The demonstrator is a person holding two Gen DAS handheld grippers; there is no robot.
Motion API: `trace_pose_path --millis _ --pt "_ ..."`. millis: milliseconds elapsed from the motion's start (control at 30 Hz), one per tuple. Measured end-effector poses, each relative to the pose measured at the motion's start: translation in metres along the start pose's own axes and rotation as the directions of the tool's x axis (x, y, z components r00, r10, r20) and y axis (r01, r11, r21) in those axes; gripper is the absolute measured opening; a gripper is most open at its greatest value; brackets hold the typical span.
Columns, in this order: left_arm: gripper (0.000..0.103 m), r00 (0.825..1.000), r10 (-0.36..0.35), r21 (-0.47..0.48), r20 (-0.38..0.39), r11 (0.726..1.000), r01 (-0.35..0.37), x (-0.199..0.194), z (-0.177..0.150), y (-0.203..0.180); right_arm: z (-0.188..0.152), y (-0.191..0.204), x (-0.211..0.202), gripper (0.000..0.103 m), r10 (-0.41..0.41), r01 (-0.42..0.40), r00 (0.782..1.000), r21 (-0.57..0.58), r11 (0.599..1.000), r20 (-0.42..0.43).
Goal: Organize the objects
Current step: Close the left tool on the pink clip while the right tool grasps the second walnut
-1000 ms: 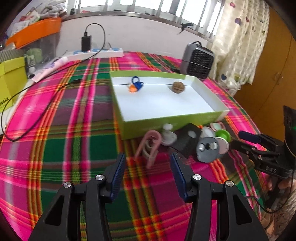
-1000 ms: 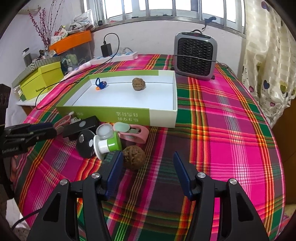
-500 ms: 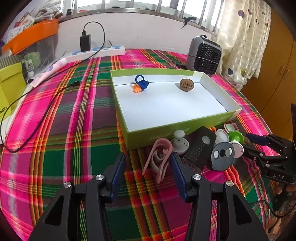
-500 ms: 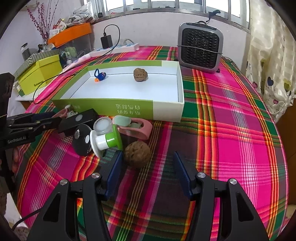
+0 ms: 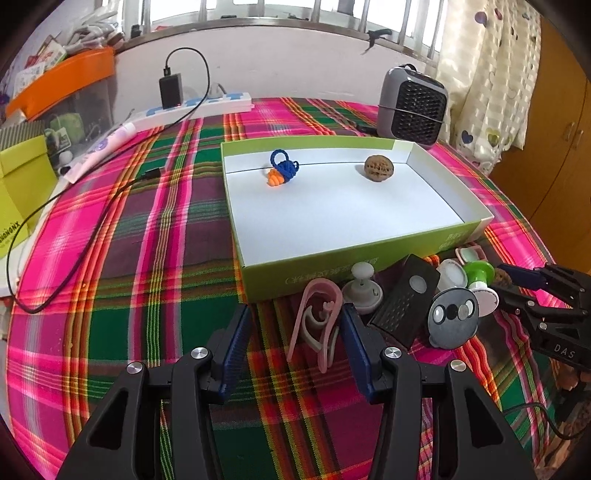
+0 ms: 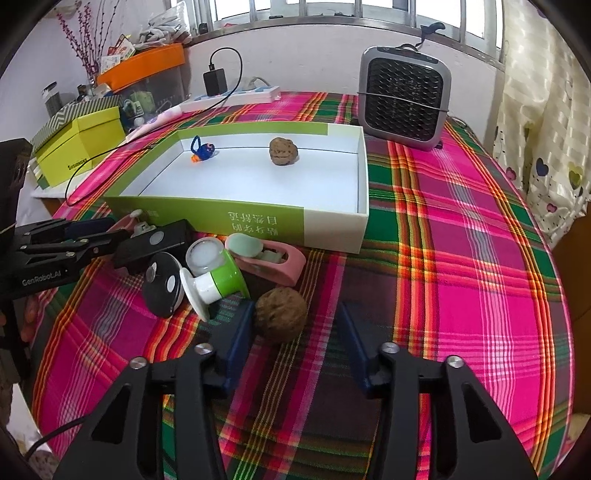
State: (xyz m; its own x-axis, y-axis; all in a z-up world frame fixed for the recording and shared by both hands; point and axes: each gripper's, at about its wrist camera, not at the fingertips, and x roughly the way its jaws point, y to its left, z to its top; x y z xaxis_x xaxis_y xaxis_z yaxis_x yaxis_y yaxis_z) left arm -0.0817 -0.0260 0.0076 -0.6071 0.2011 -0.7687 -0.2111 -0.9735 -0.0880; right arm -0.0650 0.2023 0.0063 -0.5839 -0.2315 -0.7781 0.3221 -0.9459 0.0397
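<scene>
Soft daylight from the barred window [image 5: 280,11]; sharp centre, heavy fisheye bending, dark corners.

A bright pink and green plaid tablecloth [image 6: 461,229] fills the frame. At upper right stands a small grey heater [image 6: 404,98]. At top centre, a white power strip [image 6: 240,96] holds a black charger [image 6: 215,82]. At upper left sit a yellow-green box [image 6: 79,147] and an orange bin [image 6: 142,66].

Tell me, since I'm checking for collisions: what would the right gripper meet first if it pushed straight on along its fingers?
Most likely the walnut, lying between the closing jaws of the right gripper, against one pad. Past it stands the green box.
</scene>
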Motion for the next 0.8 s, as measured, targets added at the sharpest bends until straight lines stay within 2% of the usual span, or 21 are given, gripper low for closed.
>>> trace_pose_path --millis 100,200,500,800 --pt "0.044 1.000 0.010 0.007 0.002 1.000 -0.010 0.0006 0.0001 -0.0013 0.0003 -0.0011 -0.0002 0.037 0.002 -0.002 1.000 0.004 1.000 0.001" --pt "0.037 1.000 0.025 0.002 -0.003 1.000 -0.025 0.0004 0.0006 -0.0026 0.0006 -0.0015 0.0000 0.034 0.004 -0.004 1.000 0.007 1.000 0.002" --pt "0.024 1.000 0.029 0.007 -0.001 1.000 -0.029 0.0011 0.0011 -0.0054 0.0013 -0.0010 -0.0004 0.031 0.008 -0.008 1.000 0.003 1.000 0.003" --pt "0.021 0.999 0.034 0.000 0.000 0.999 -0.034 0.0008 0.0007 -0.0043 0.0011 -0.0009 -0.0007 0.030 0.007 -0.007 1.000 0.004 1.000 0.003"
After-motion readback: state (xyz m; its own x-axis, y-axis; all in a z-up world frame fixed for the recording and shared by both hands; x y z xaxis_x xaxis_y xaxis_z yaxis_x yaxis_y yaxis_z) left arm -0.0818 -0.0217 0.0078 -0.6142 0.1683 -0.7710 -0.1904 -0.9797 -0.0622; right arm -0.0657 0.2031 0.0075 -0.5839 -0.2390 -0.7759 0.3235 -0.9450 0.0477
